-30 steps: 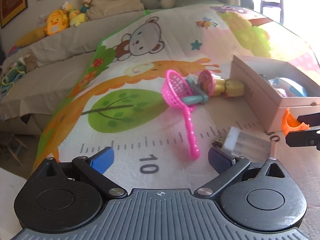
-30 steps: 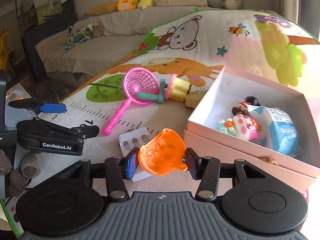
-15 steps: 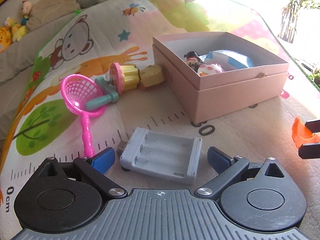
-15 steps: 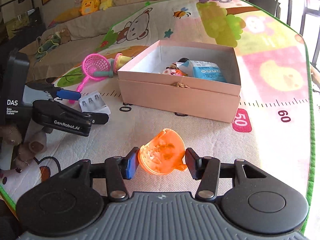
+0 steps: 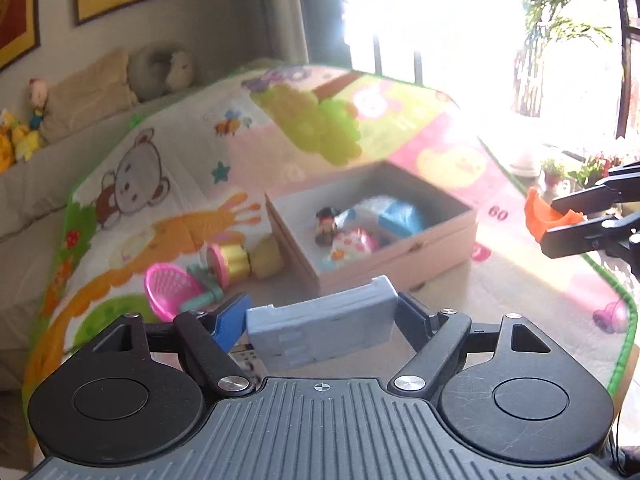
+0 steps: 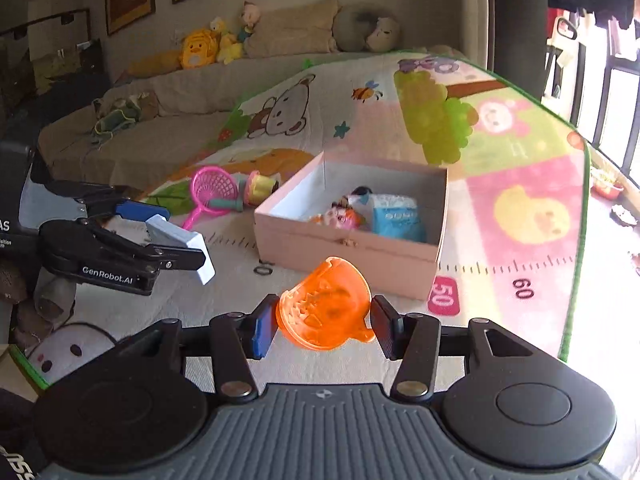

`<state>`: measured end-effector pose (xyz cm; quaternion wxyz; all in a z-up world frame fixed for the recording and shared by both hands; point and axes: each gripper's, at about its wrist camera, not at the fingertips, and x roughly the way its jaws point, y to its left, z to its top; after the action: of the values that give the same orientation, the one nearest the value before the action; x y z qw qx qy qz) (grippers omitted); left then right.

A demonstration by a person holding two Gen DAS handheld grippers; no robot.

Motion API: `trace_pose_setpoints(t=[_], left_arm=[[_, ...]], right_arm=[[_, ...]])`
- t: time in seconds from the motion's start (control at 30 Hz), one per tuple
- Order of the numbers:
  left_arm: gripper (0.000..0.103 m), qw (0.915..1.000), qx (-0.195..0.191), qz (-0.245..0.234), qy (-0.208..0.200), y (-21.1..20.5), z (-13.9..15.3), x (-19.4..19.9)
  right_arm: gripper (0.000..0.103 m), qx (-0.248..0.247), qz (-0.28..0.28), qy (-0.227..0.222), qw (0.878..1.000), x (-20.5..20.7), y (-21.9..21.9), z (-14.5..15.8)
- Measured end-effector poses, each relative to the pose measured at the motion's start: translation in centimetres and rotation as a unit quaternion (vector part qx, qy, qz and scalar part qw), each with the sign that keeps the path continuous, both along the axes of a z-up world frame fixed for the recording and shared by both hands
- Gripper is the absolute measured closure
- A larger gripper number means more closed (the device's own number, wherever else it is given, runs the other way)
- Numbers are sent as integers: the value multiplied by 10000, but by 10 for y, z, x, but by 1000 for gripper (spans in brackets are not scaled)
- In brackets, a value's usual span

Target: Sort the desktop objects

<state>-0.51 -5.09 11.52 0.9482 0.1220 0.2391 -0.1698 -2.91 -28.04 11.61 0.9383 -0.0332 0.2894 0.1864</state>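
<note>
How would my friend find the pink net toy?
Start at the pink box on the play mat. Look beside the box on its left side in the right wrist view: the pink net lies on the mat against a yellow-and-pink toy. Only it has a round mesh hoop with a long handle.

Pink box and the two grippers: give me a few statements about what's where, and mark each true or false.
1. The right gripper holds an orange cup. True.
2. The pink box is empty. False: it already holds small toys and a blue packet.
3. The left gripper has a grey battery holder between its fingers, lifted off the mat. True; its jaws are closing on it.
4. The pink net lies inside the box. False: it lies on the mat beside the box.
5. A lid covers the box. False: the box is open on top.
</note>
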Motion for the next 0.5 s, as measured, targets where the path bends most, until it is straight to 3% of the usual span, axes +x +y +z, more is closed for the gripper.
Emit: trace_pose_setpoints(t=[0.1,0.2,0.33,0.37,0.5], left_arm=[[20,9968,70,-98,-789,-12,38,6],[20,9944,101,-176,-1034,-31,51,32],[16,9953,-183,-349,-880,-55,36,81],[8,9965,-283,-375,-697,-58,27,94],[5,9977,-652,-153,39,-38,-15,105]], right_arm=[[53,180,-100,-662,9976,4,-12,51],[53,97,-271,-1118,9933,19,-16,79],[53,69,-389,-1060,9936,57,-14,83],[53,89,-388,-961,9946,69,-13,80],[53,88,-438,-537,9976,111,-6,60]])
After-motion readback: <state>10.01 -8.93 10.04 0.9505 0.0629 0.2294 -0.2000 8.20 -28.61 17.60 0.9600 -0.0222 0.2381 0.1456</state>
